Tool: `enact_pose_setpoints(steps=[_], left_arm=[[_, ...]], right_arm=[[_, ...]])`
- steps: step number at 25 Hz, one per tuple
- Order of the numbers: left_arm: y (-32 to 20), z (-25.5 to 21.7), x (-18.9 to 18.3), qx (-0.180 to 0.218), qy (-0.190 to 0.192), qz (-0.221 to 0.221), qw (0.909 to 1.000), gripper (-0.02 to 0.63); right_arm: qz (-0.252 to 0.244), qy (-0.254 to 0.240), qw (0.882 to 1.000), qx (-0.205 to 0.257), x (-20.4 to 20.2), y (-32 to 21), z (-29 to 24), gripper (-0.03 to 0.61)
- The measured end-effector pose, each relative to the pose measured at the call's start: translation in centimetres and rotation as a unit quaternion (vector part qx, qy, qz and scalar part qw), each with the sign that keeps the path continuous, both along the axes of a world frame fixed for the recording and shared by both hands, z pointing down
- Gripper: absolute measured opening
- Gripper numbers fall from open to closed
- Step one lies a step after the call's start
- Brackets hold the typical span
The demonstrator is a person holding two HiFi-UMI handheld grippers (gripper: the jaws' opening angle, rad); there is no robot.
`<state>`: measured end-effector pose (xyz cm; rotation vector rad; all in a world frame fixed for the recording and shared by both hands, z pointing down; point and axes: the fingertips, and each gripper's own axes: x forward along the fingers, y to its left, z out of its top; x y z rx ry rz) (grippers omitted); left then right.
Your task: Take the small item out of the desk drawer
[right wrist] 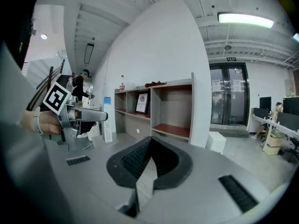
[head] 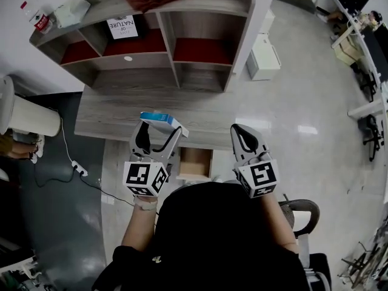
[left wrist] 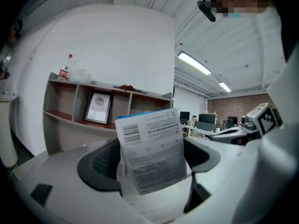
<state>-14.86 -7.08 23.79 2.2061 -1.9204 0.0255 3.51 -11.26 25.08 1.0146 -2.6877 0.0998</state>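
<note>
The left gripper [head: 160,130] pinched the box [left wrist: 152,148] between wide-set jaws, its long axis running up out of them. The box hung above the desk [head: 115,117], clear of the open drawer [head: 195,162] just below and to its right. The right gripper [right wrist: 148,161], jaws pressed together and empty, was beside it.

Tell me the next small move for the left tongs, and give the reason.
Probably lower the left tongs and set the small white cardboard box with the blue edge on the grey wood-grain desk top. The box is held clear of the open wooden drawer, gripped between the jaws, with the desk top just ahead.
</note>
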Motion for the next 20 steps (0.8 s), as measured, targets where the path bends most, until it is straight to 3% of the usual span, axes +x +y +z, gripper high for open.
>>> enact_pose_setpoints(steps=[7, 20], left_arm=[[0.4, -2.4, -1.5, 0.045, -0.002, -0.022, 0.9987, 0.434], [1.0, -0.9, -1.8, 0.023, 0.006, -0.026, 0.9994, 0.434]], right_arm=[[-0.010, -0.014, 1.000, 0.019, -0.4, -0.3, -1.8, -0.005], [-0.029, -0.028, 0.999, 0.009, -1.2, 0.5, -1.7, -0.005]])
